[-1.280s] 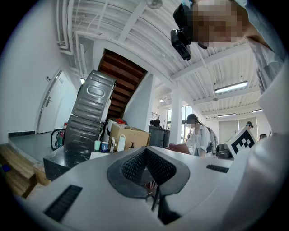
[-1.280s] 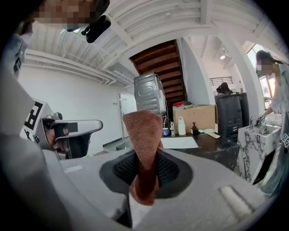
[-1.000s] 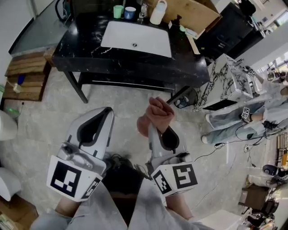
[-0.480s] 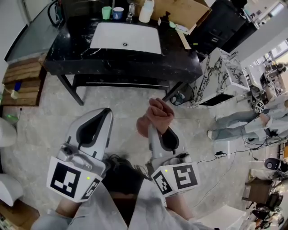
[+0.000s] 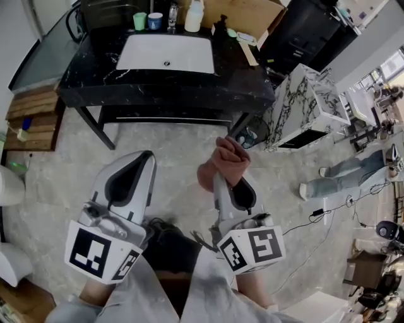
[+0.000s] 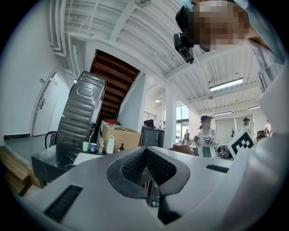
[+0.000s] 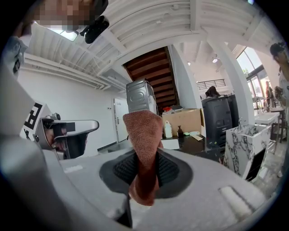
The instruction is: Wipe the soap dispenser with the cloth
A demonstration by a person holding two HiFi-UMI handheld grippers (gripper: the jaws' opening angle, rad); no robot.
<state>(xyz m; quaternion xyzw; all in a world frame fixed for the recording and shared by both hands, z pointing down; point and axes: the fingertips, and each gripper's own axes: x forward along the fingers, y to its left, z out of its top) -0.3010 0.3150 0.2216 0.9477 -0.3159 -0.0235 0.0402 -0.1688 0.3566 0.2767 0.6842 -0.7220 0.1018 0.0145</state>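
I'm seeing the right gripper (image 5: 219,180) with its fingers clamping the bunched rust-brown cloth (image 5: 225,163), and the left gripper (image 5: 145,158) with its fingers sitting together on nothing. The small dark pump soap dispenser (image 5: 220,27) is standing well off on the black marble desk (image 5: 189,85), by the white basin (image 5: 165,53).

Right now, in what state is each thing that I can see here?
Reddish-brown terry cloth: clamped, bunched above the jaws.
Right hand-held gripper: shut on the cloth.
Left hand-held gripper: shut, empty.
Dark pump soap dispenser: upright on the black marble counter, untouched.
White plastic bottle: upright.
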